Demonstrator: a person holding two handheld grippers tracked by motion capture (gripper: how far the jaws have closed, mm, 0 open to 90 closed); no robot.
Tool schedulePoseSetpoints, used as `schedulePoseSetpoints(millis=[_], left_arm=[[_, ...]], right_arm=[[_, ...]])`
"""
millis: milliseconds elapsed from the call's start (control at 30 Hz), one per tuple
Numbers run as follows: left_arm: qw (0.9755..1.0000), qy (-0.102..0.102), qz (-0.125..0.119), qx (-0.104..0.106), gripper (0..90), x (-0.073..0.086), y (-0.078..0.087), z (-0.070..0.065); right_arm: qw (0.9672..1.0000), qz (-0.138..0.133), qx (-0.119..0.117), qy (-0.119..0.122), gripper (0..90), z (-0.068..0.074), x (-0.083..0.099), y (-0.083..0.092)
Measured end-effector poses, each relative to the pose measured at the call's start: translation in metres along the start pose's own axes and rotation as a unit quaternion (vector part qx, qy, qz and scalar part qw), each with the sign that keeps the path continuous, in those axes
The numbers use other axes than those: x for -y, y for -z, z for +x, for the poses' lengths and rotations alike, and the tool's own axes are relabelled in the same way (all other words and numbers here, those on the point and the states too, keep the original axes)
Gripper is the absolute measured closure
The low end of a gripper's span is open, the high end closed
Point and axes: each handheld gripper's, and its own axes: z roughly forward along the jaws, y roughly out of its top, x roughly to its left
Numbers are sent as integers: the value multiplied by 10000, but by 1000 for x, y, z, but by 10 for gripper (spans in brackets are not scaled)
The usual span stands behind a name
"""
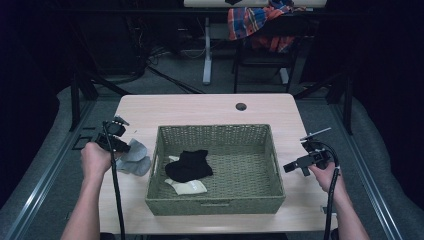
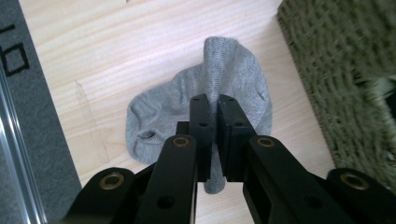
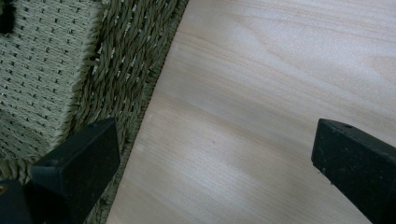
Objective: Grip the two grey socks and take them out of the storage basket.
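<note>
A pale wooden table (image 1: 200, 107) stands on grey carpet in a dark room, with a woven basket (image 1: 215, 202) at its middle as the landmark. Beyond the basket, past the table's far edge, a plaid cloth (image 1: 252, 22) hangs over a chair. Inside the basket lie a black sock (image 1: 189, 165) and a white sock (image 1: 189, 187). Just left of the basket a grey sock (image 2: 233, 79) lies on the wood, a fold of it pinched between the pressed-together jaws of the left gripper (image 2: 212, 100). Right of the basket the right gripper (image 3: 215, 154) hovers over bare wood, jaws spread wide.
</note>
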Motion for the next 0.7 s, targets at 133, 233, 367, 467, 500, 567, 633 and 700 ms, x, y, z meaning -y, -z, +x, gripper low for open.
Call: schedulePoseSetpoints(millis=[133,233,367,467,500,567,633,700], left_arm=[[9999,61,88,21,856,3,-10,3],[9998,146,120,33,856,5,-18,4],[9996,207,189,66,855,7,-26,6],[9993,280,237,103,854,9,-34,7],[9992,285,253,95,854,10,-35,8],[9989,330,303,121,852,12,-40,8],[9986,414,298,145,844,14,-44,10],[9982,507,284,158,786,15,-46,12]], right_arm=[[10000,-45,-3,-38,9,1,0,-1],[10000,-3,-12,-24,9,1,0,-1],[10000,6,-9,-13,9,0,0,-1],[10000,-7,-17,-33,9,1,0,-1],[10000,9,-14,-21,9,1,0,-1],[10000,-4,-17,-28,9,1,0,-1],[10000,5,-15,-21,9,1,0,-1],[10000,-1,-26,-27,9,1,0,-2]])
